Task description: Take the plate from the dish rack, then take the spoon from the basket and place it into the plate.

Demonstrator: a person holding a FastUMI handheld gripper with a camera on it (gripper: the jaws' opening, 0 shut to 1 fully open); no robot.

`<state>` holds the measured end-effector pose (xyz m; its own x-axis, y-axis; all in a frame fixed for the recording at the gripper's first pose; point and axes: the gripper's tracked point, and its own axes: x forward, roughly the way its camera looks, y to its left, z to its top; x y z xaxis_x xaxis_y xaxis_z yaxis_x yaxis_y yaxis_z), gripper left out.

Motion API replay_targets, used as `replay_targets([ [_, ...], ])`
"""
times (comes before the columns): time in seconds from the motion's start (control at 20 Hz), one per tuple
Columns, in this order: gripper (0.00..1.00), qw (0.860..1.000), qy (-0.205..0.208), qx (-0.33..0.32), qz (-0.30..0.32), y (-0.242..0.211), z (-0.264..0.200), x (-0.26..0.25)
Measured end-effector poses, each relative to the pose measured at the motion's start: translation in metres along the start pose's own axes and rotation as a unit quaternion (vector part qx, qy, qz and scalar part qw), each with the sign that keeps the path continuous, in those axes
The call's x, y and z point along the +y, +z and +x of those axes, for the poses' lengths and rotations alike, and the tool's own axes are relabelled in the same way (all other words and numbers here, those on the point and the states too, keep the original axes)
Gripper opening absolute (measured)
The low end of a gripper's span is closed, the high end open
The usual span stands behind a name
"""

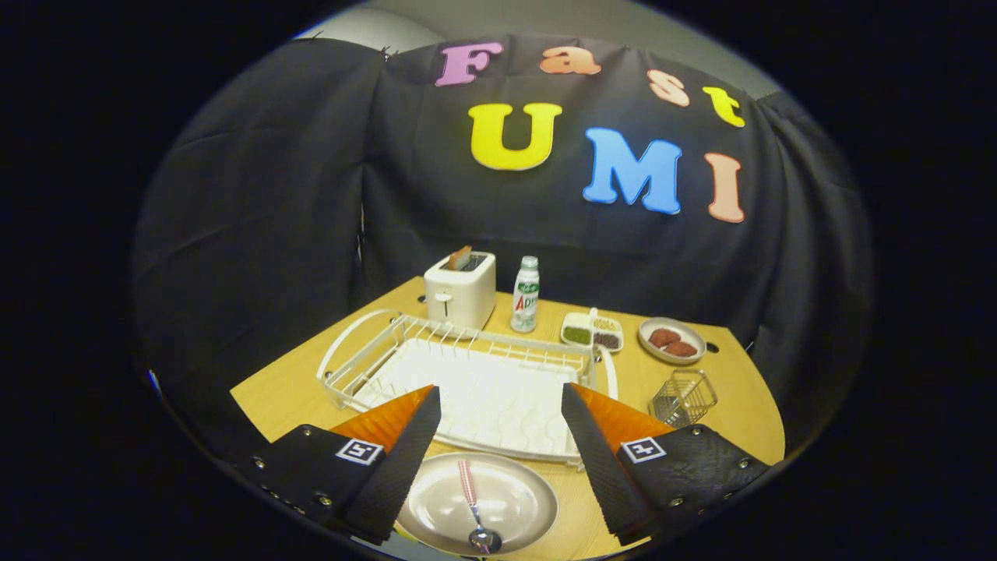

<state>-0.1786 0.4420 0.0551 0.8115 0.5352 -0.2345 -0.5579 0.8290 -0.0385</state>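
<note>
A grey plate [510,499] lies on the wooden table between my two fingers, close below them. In it rests a spoon [473,506] with a red-and-white checked handle, bowl end nearest me. My gripper [498,421] stands open above the plate, holding nothing. Just beyond the fingers sits the white wire dish rack [467,374] on its white tray, with no dishes in it. The small wire basket [683,396] stands to the right of the rack, beyond my right finger.
Behind the rack are a white toaster [460,290] with toast in a slot and a small bottle [526,294]. To their right sit a two-part dish [592,331] of condiments and a plate with brown patties [672,341]. The table [280,389] ends near black cloth.
</note>
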Motion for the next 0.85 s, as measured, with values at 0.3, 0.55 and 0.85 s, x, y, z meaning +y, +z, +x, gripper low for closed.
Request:
replay_targets([
  [0.3, 0.96, 0.992, -0.012, -0.120, 0.038, 0.075, 0.002, -0.024],
  [0.55, 0.96, 0.981, -0.039, -0.185, 0.036, 0.102, -0.002, -0.055],
  [0.85, 0.96, 0.979, -0.064, -0.190, 0.023, 0.106, -0.008, -0.077],
])
